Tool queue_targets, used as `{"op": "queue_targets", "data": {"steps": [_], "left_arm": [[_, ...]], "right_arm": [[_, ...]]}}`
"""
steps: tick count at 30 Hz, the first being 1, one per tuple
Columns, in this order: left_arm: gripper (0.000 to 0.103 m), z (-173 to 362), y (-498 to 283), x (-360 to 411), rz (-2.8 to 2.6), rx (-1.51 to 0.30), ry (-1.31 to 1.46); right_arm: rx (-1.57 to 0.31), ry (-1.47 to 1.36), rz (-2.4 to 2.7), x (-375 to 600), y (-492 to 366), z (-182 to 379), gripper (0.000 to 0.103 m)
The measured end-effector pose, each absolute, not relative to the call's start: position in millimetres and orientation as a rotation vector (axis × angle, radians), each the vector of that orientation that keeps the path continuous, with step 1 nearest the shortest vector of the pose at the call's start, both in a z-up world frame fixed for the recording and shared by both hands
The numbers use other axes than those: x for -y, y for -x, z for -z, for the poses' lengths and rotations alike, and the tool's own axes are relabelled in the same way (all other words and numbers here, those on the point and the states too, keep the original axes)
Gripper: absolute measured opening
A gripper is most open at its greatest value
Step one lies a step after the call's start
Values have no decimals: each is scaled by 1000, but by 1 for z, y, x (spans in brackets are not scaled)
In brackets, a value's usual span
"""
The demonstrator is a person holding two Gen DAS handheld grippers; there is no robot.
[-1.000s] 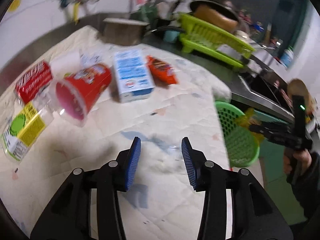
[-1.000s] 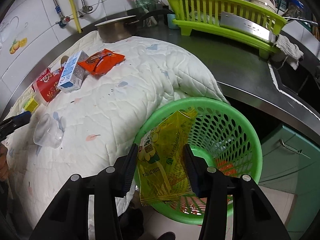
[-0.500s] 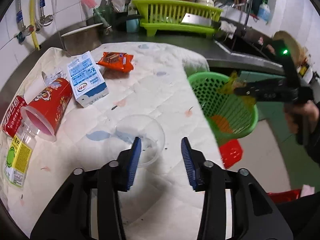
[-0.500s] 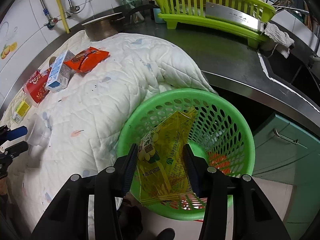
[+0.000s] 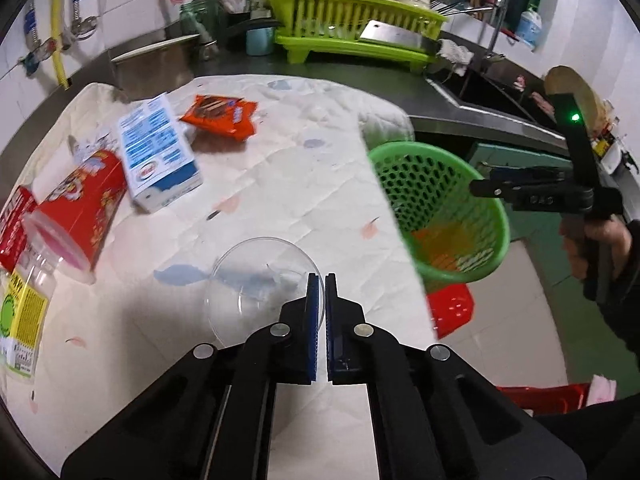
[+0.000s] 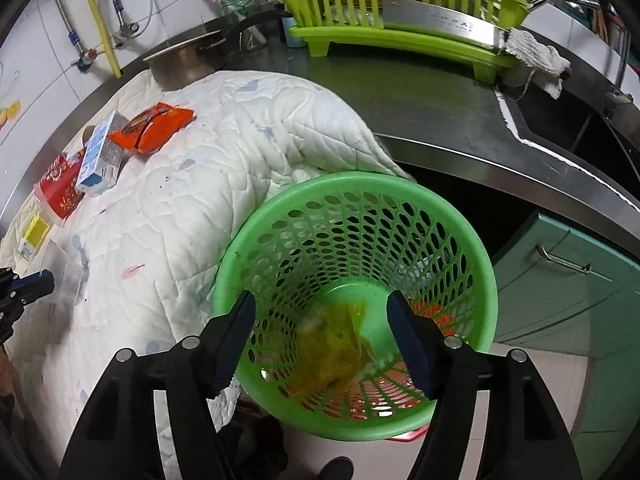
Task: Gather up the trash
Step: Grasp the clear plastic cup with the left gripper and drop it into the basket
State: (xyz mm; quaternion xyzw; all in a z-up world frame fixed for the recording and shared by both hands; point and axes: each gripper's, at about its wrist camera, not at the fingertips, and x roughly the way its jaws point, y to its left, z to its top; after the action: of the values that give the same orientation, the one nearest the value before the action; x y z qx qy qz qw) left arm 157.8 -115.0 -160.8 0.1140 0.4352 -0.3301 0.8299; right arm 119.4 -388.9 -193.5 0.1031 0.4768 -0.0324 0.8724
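My left gripper (image 5: 322, 280) is shut on the rim of a clear plastic cup (image 5: 256, 284) lying on the white quilted cloth (image 5: 304, 184). My right gripper (image 6: 320, 312) is open and empty above the green mesh basket (image 6: 360, 188). A yellow wrapper (image 6: 340, 344) lies in the basket's bottom. On the cloth lie a blue and white carton (image 5: 158, 152), an orange wrapper (image 5: 220, 116), a red cup (image 5: 76, 216), a red packet (image 5: 12, 220) and a clear jar with a yellow label (image 5: 20, 312). The basket (image 5: 436, 216) and my right gripper (image 5: 480, 190) also show in the left wrist view.
A green dish rack (image 6: 396, 4) with a cleaver (image 6: 440, 24) stands at the back of the steel counter (image 6: 440, 96). A steel pot (image 6: 184, 60) sits behind the cloth. A sink (image 5: 492, 92) is at the right. A red basket (image 5: 452, 308) is on the floor under the green one.
My right gripper has opened and the yellow wrapper has dropped into the green basket. My left gripper has closed on the clear cup's rim.
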Motion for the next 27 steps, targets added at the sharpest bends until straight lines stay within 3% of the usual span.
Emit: {"op": "queue_targets", "data": {"steps": [12,27], "left_arm": [[2,132,-159,207,920,-877,-166],[5,171,-168,296,984,-980,-164]], "right_arm": [[-945,-246,112,412,-89,177,73],[-868,-235,200,437,-44,145,77]]}}
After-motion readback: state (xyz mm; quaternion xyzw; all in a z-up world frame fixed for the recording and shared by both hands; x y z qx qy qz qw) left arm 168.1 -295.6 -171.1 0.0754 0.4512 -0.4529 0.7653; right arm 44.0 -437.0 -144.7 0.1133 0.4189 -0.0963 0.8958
